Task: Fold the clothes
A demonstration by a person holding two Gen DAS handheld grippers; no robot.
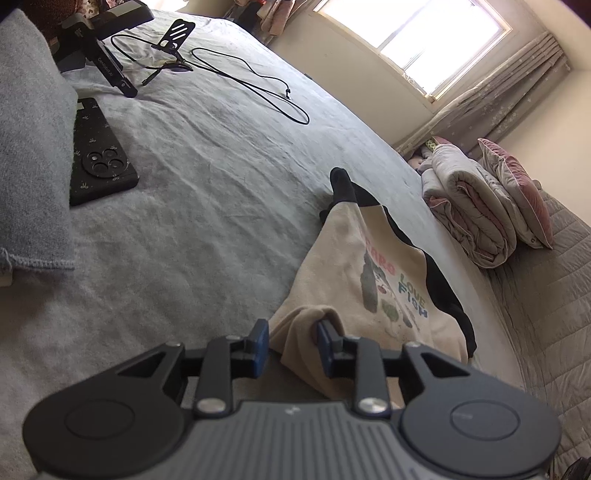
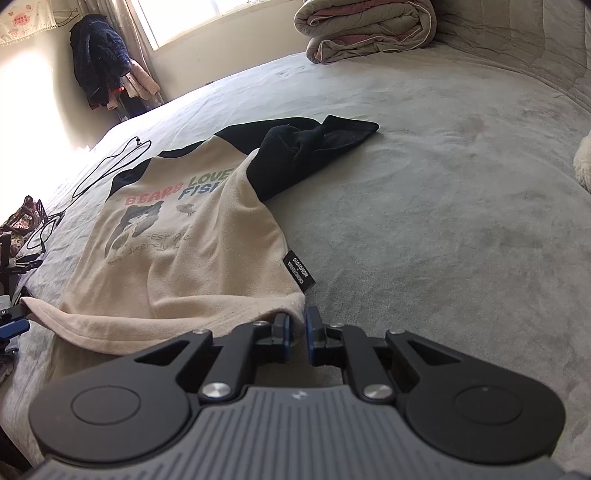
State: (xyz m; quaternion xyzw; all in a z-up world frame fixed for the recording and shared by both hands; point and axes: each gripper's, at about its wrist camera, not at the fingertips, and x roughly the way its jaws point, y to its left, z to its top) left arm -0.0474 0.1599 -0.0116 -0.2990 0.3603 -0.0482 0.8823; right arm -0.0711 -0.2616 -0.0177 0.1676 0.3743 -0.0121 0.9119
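Left gripper half spread around a bunched cream hem of the sweatshirt; grip itself hard to judge. Right gripper nearly pressed together, pinching the opposite hem corner beside a black label. Sweatshirt spread print-up on the grey bed. Only in the left view: phone and cable, far left. Open sheet to the right; folded quilt far. Left sleeve partly hidden.
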